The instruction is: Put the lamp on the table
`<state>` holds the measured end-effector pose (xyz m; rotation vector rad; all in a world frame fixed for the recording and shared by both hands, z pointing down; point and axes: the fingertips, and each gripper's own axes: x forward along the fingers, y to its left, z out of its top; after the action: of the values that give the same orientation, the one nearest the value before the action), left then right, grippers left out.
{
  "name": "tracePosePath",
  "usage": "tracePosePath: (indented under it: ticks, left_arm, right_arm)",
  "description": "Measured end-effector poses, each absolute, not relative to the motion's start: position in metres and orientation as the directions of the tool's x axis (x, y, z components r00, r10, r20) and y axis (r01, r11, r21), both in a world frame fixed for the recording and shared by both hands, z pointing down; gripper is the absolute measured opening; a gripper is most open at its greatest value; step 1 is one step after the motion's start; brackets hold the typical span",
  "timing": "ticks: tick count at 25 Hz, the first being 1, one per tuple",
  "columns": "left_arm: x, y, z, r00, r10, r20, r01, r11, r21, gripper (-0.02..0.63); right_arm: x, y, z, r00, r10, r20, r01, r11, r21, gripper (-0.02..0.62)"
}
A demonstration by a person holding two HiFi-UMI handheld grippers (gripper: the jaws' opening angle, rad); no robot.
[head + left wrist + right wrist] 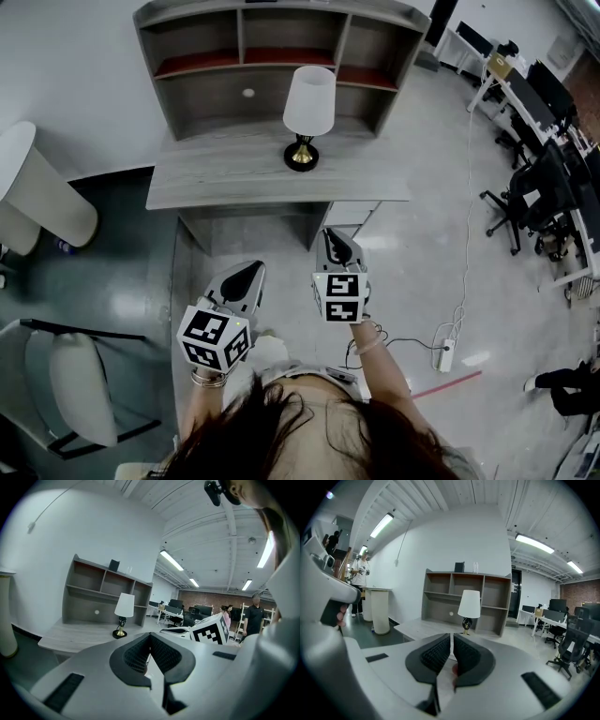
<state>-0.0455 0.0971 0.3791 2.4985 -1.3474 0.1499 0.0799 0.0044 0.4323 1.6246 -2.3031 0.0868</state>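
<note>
Now, our right hand-held gripper (451,635): the jaws lie all but together, with only a thin slit between the ribbed pads and nothing in it. We hold it low, close to the body and over the floor (441,253), pointing toward the lamp.
Our left hand-held gripper (150,637): its jaws are closed the same way, the pads meeting at the tips, and it carries nothing. It sits just beside the right one, a little nearer to us.
Why both are empty: we judge that neither needs a grip, since the lamp stands without support and no other item of the task is within reach.
Lamp (307,117): it stands upright on its own round dark base, white shade on top. Both hand-held grippers are well apart from it.
Worktop (216,178): the grey wooden surface carries the lamp toward its back and somewhat right of the middle, away from the front edge, so we think a tip-over is unlikely.
Shelf unit (202,52): it rises directly behind the lamp. Whether the shade touches it we cannot tell.
Task standing: as we read it, the lamp is already on the worktop and nothing is left to place.
</note>
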Motion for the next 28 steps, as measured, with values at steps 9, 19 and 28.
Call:
tracePosePath:
  ticks: [9, 19, 28]
  left_arm:
    - [-0.022, 0.112, 0.373, 0.556, -0.798, 0.234, -0.83, -0.513, 0.219, 0.005]
    - [-0.003, 0.123, 0.361, 0.551, -0.799, 0.24, -0.834, -0.513, 0.205, 0.005]
    - [0.007, 0.135, 0.356, 0.556, -0.798, 0.233, -0.831, -0.522, 0.192, 0.005]
  right_arm:
    - [0.09, 0.022, 0.428, -0.331, -0.89, 0.313, -0.916, 0.383, 0.121, 0.037]
    - [0.107, 0.036, 0.426, -0.332, -0.886, 0.322, -0.919, 0.381, 0.101, 0.034]
    - [0.116, 0.053, 0.427, -0.328, -0.888, 0.322, -0.921, 0.377, 0.102, 0.032]
